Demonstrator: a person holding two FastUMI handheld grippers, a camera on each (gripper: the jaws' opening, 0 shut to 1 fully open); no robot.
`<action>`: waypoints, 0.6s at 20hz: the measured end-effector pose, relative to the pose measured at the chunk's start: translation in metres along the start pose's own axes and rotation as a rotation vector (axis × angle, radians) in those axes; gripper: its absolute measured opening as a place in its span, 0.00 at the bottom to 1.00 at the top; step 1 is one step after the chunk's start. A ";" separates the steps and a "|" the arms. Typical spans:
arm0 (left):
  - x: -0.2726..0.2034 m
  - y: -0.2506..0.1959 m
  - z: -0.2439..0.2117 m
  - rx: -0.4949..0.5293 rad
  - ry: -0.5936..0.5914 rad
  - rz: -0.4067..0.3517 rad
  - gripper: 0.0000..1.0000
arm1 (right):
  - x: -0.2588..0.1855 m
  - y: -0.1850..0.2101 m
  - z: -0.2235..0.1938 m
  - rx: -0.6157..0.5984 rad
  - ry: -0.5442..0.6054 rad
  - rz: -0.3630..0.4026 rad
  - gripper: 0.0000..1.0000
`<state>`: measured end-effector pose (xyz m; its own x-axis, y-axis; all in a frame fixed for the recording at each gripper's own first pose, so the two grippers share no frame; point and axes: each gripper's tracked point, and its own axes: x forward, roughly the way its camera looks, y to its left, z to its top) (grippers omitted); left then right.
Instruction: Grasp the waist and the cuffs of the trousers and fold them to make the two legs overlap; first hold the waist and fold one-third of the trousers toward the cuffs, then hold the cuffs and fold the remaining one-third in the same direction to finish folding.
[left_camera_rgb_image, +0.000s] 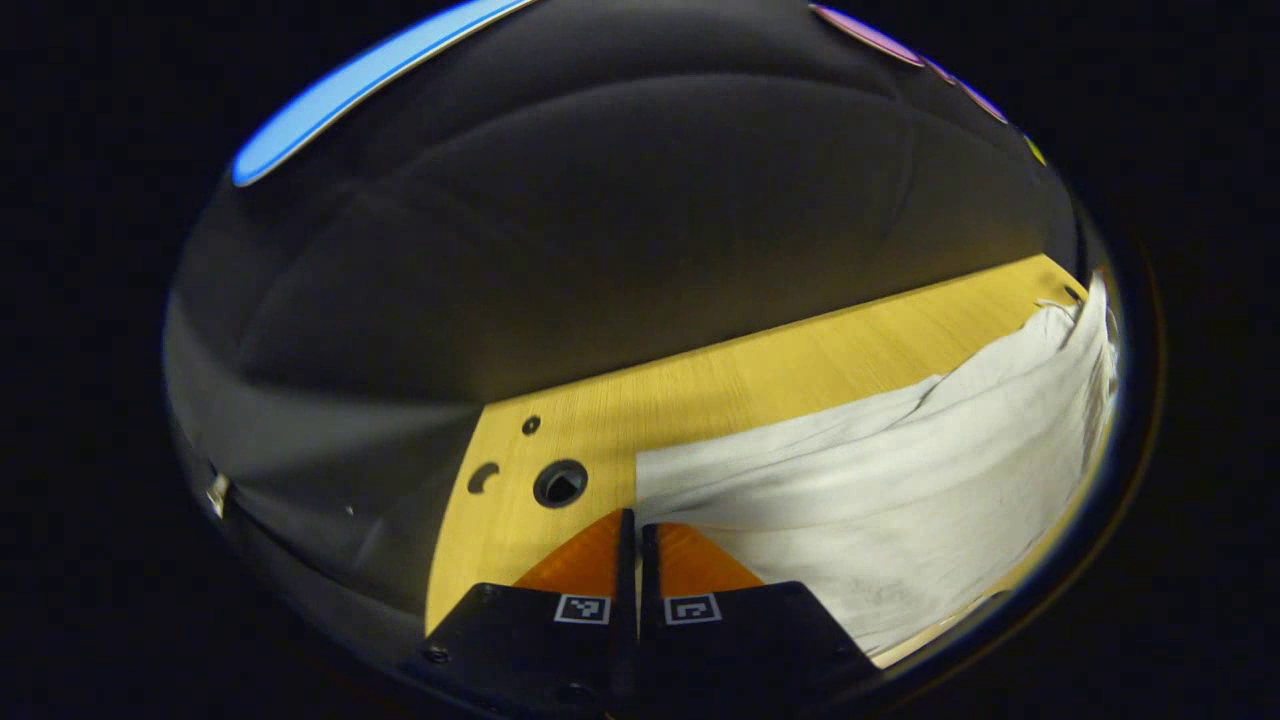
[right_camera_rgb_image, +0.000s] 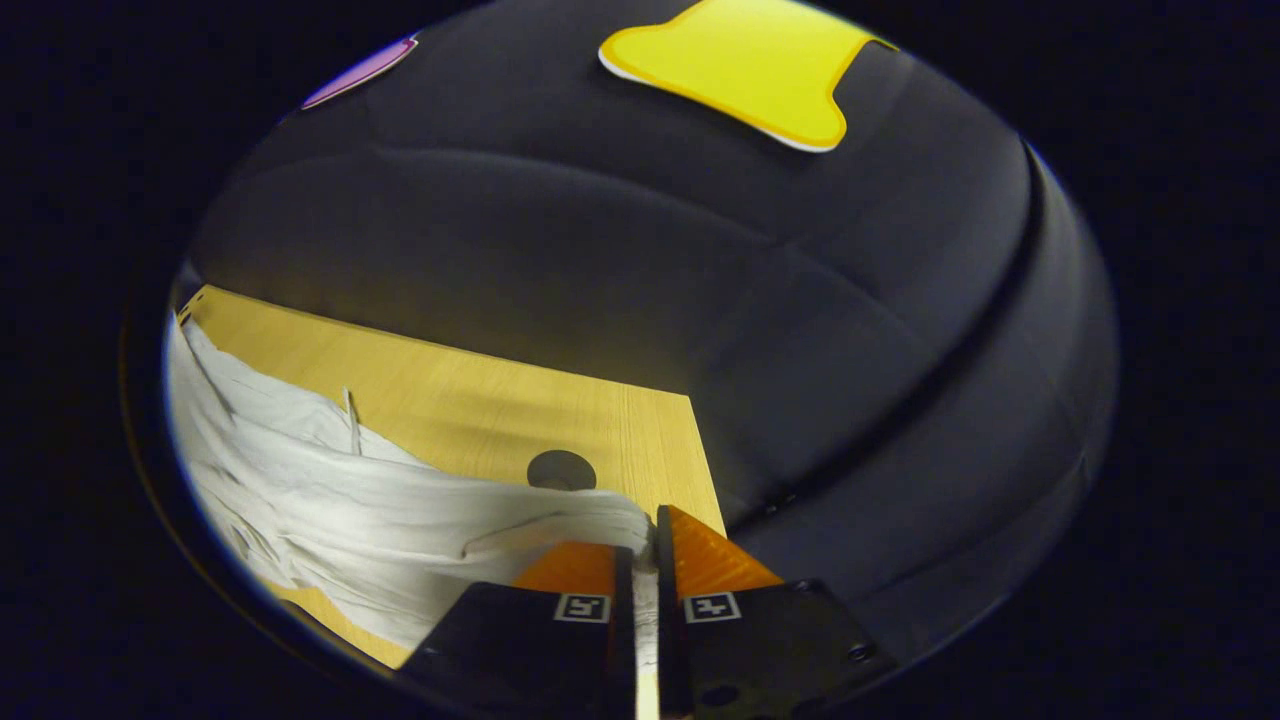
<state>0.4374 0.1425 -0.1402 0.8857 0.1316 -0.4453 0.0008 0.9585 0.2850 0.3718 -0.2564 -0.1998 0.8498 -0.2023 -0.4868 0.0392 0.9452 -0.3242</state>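
The tabletop (left_camera_rgb_image: 700, 385) carries the white trousers (left_camera_rgb_image: 900, 480), which lie spread ahead and to the right of the left claw (left_camera_rgb_image: 636, 530) and, in the right gripper view, ahead and to the left of the right claw (right_camera_rgb_image: 645, 535). The step in hand looks like a fold with one end of the garment in each claw. To do it well, both claws should lift and travel together at one height, keep the cloth taut between them so the edge lands straight, and lay it down before letting go. The right claw pinches a bunched edge of cloth: fabric runs into the narrow gap between its fingers. The left claw's fingers are pressed nearly together at the corner of the cloth; whether any fabric sits between them I cannot tell. The left gripper view shows a straight cut edge of cloth just beyond the fingertips, and a round hole (left_camera_rgb_image: 560, 484) with two smaller openings in the tabletop just to the left. The right gripper view shows instead a drawstring (right_camera_rgb_image: 351, 420) on the creased cloth, well left of the claw, and one round hole (right_camera_rgb_image: 561, 468) just ahead of it.
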 end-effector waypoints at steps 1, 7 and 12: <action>0.002 -0.001 -0.003 -0.057 -0.004 -0.002 0.06 | 0.001 0.003 -0.002 0.001 0.011 0.002 0.21; -0.027 -0.005 0.013 -0.448 -0.156 -0.082 0.76 | -0.020 0.010 -0.017 0.025 -0.002 -0.002 0.98; -0.085 0.012 0.034 -0.488 -0.276 -0.066 0.96 | -0.051 -0.020 -0.019 0.248 -0.086 -0.100 0.98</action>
<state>0.3778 0.1346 -0.0702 0.9796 0.0593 -0.1919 -0.0966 0.9768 -0.1911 0.3170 -0.2701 -0.1840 0.8763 -0.2854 -0.3882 0.2436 0.9575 -0.1541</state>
